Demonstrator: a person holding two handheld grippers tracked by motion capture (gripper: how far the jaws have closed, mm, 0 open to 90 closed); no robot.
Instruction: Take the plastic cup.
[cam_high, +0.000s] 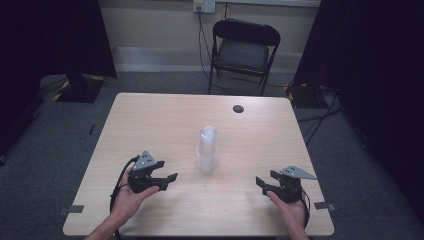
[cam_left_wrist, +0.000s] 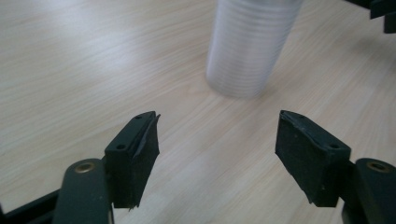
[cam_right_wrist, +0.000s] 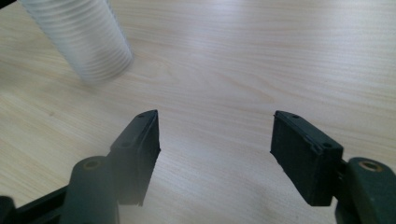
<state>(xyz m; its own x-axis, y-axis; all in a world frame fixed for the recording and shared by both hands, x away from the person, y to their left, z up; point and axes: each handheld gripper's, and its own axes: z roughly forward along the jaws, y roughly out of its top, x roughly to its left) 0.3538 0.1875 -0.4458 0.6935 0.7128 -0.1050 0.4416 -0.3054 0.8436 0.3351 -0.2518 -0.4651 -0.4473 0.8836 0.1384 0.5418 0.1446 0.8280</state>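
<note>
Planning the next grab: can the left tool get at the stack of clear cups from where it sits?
Probably yes. The left tool is open, the stack of clear cups stands ahead, and only bare table lies between.

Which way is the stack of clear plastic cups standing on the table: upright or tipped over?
Upright. The stack of cups rises as a straight column from the table, mouth down, its ribbed wall vertical between the two grippers.

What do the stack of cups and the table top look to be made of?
Stack of cups: probably thin clear plastic, glossy; translucent, with close ribs where rims nest. Table: pale wood-grain surface, likely laminate, with a soft sheen; solid wood can't be ruled out.
</note>
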